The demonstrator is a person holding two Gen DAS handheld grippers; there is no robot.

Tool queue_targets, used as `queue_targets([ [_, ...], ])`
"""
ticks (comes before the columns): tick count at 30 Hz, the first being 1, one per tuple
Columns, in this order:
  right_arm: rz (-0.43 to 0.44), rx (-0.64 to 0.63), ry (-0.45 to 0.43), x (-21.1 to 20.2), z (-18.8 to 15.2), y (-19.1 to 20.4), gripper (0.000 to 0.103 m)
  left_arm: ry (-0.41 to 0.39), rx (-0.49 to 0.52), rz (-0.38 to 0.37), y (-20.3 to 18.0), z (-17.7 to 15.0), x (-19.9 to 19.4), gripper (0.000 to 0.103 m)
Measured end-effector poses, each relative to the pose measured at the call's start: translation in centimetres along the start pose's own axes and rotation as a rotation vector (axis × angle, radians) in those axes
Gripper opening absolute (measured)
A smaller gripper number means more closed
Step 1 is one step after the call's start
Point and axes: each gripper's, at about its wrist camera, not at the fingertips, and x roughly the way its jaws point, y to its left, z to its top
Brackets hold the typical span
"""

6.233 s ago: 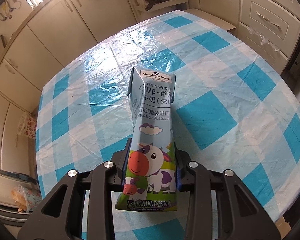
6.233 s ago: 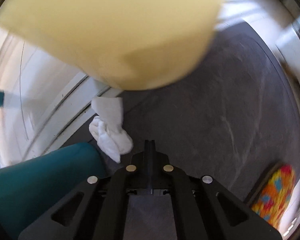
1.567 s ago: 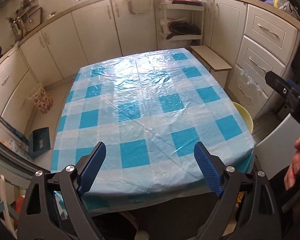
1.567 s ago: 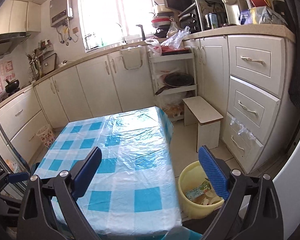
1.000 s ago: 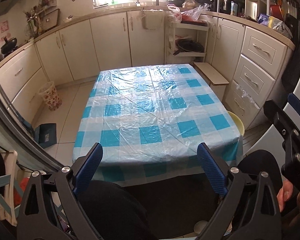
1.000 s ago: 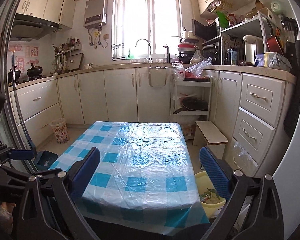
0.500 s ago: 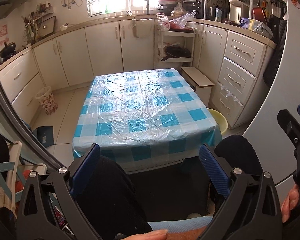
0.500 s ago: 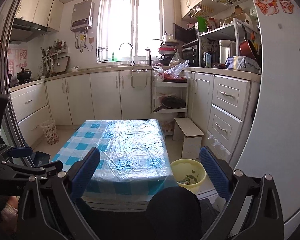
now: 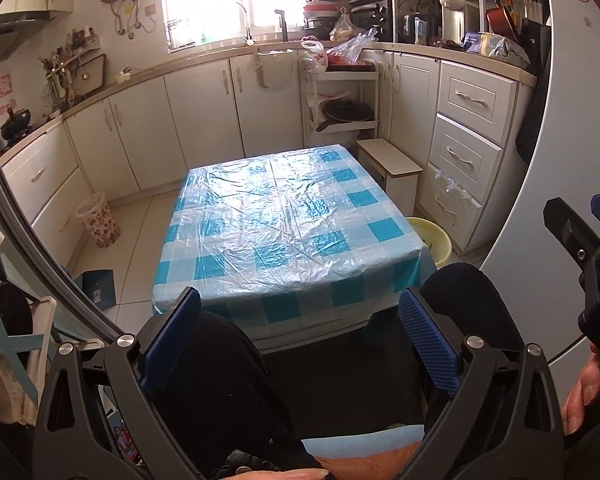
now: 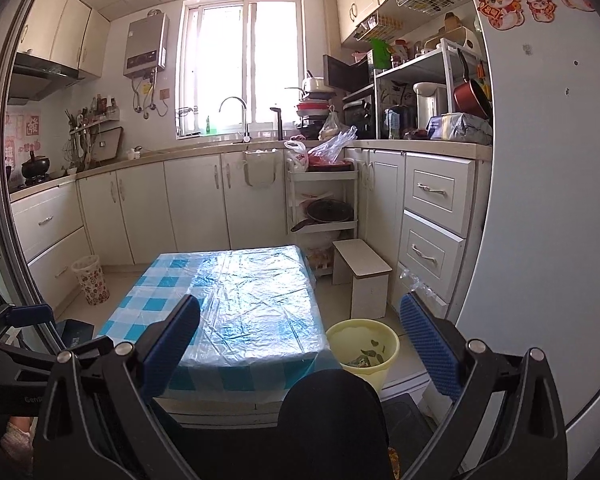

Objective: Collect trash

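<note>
My left gripper is open and empty, held back from the table over the person's dark-clothed knees. My right gripper is open and empty too, also back from the table; it shows at the right edge of the left wrist view. The yellow trash bin stands on the floor at the table's right front corner with scraps inside; its rim shows in the left wrist view. The table has a blue-and-white checked plastic cover with nothing on it.
White cabinets line the walls. A small white stool stands right of the table, drawers behind it. A floral waste basket sits on the floor at left. The person's knee is in front.
Both grippers have pulled back and up from the table, so the whole kitchen now shows. Both stay open and empty. The milk carton held earlier is gone from the left gripper.
</note>
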Motion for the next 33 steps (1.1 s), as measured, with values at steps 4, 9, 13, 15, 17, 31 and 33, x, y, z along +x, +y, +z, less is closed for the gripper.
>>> queue_targets([
  [4, 0.005, -0.001, 0.004, 0.01, -0.20, 0.02, 0.096, -0.007, 0.008, 0.007, -0.20, 0.02, -0.26, 0.095],
  [9, 0.006, 0.000, 0.011, -0.02, -0.43, -0.11, 0.096, -0.016, 0.008, 0.016, -0.13, 0.11, -0.50, 0.095],
  [13, 0.008, 0.000, 0.014, 0.02, -0.46, -0.11, 0.096, -0.019, 0.012, 0.021, -0.20, 0.04, -0.61, 0.095],
  [15, 0.010, -0.002, 0.016, -0.01, -0.54, -0.07, 0.096, -0.019, 0.013, 0.023, -0.15, 0.02, -0.58, 0.095],
  [17, 0.010, -0.004, 0.019, 0.01, -0.59, -0.11, 0.096, -0.019, 0.013, 0.022, -0.15, 0.01, -0.58, 0.095],
  [31, 0.015, -0.014, 0.039, 0.22, -0.95, 0.01, 0.096, -0.017, -0.002, 0.030, 0.38, -0.13, -0.41, 0.095],
  [33, 0.016, -0.017, 0.040, 0.22, -0.97, 0.14, 0.096, -0.018, -0.004, 0.030, 0.44, -0.14, -0.39, 0.095],
])
